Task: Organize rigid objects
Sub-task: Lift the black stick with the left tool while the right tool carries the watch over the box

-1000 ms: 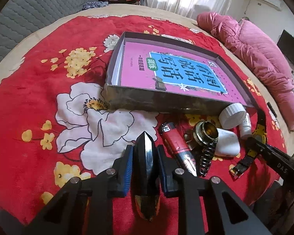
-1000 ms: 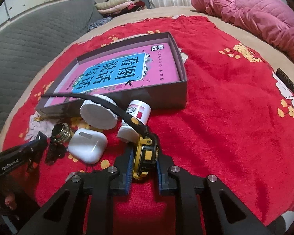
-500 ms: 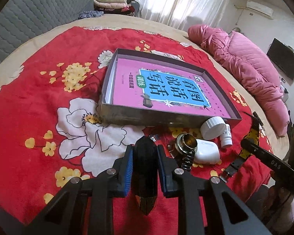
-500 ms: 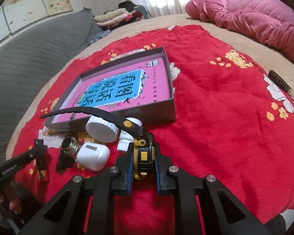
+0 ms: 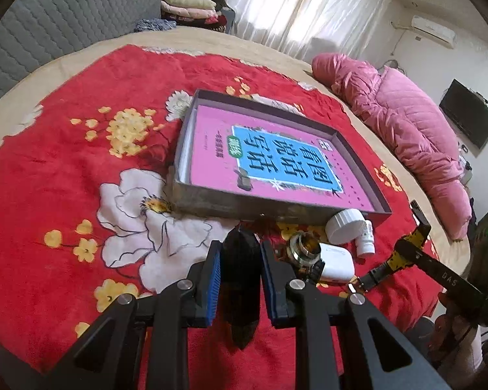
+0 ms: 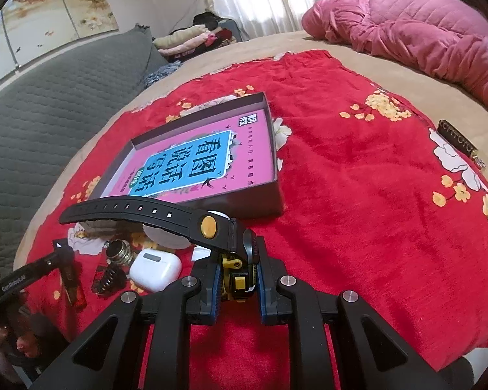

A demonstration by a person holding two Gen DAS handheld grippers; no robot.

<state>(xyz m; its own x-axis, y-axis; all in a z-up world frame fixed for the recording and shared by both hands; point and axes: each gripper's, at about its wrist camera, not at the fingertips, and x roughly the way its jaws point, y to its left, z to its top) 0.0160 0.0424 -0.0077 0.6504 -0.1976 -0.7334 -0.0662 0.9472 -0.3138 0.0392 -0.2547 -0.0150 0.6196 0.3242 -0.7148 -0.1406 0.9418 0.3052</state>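
The shallow grey box (image 5: 358, 162), its floor covered by a pink-and-blue book (image 5: 270, 159), lies open-topped on the red flowered blanket (image 5: 81, 178), directly ahead of both tools I am steering and a little beyond the loose items. Its long axis runs across the left view and slants away to the upper right in the right view.

In my left gripper (image 5: 240, 279) I hold a dark faceted, pointed object (image 5: 240, 260), clamped between the blue pads with its long axis running straight along the fingers, tip aimed at the box's near wall. I cannot make out what the object is.

My right gripper (image 6: 237, 279) is clenched on the yellow-and-black body of a wristwatch (image 6: 234, 276); its black strap (image 6: 130, 213) arcs up and out to the left, lying across my line to the box and overhanging the clutter.

Between the tools and the box wall sit a white earbud case (image 6: 154, 268), a bulb base with a brass screw end (image 6: 118, 252), a white ribbed cap (image 5: 345, 227) and a small white bottle (image 5: 366, 242), all near or just beside the near wall.

My judgement: both loads sit clear of the blanket, and the left tool faces the box more squarely, so it has the shorter run. The coming move is forward over the near wall, and the trailing strap is what I would watch.
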